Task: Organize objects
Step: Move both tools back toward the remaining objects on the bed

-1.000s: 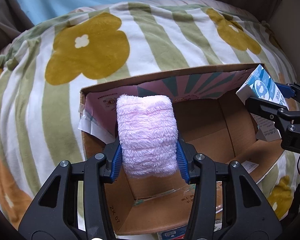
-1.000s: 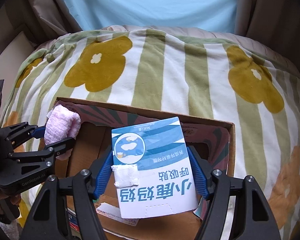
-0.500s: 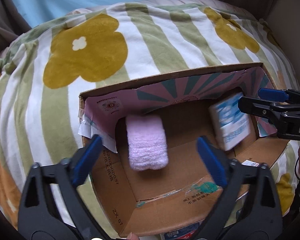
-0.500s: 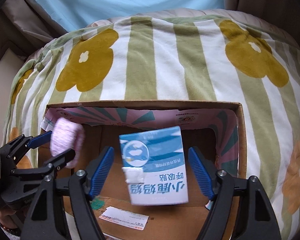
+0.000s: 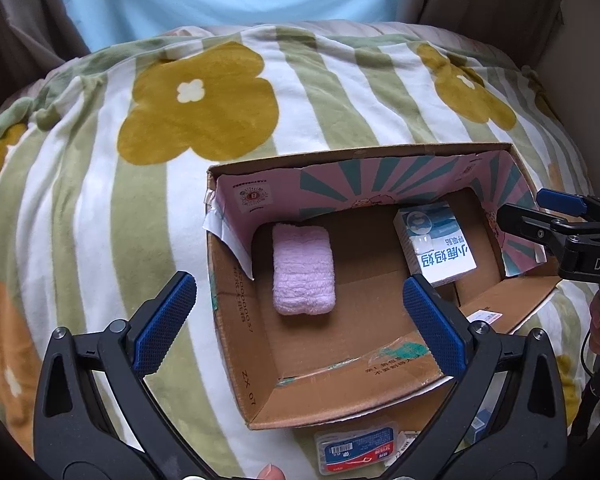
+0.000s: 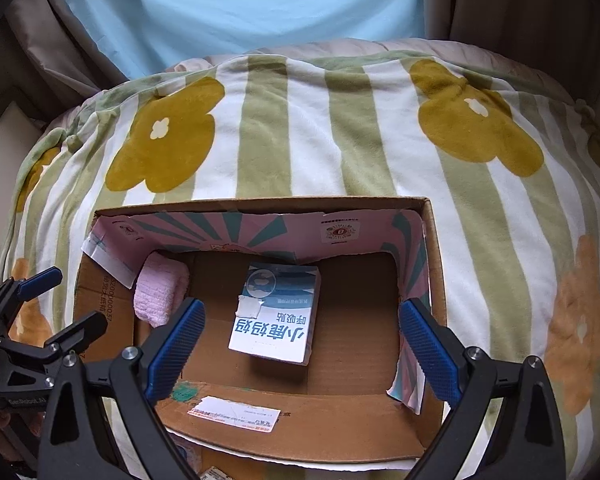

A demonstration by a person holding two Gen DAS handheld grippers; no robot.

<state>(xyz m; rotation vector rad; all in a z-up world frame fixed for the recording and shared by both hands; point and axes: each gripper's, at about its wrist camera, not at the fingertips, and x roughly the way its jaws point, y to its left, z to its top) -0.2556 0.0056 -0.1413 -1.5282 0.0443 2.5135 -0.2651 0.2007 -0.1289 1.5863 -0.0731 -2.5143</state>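
A: What are my grippers doing?

B: I've got the left gripper (image 5: 300,316) spread wide with nothing between its blue pads, above the cardboard box (image 5: 236,320). My right gripper (image 6: 302,340) has just been opening and its jaws stand apart too, gripping nothing

A: And the things?

B: The pink towel roll (image 5: 303,276) lies on the box floor near the left wall. The blue-and-white carton (image 6: 276,316) lies flat further right, apart from it. The box sits on a flowered striped blanket (image 6: 340,140)
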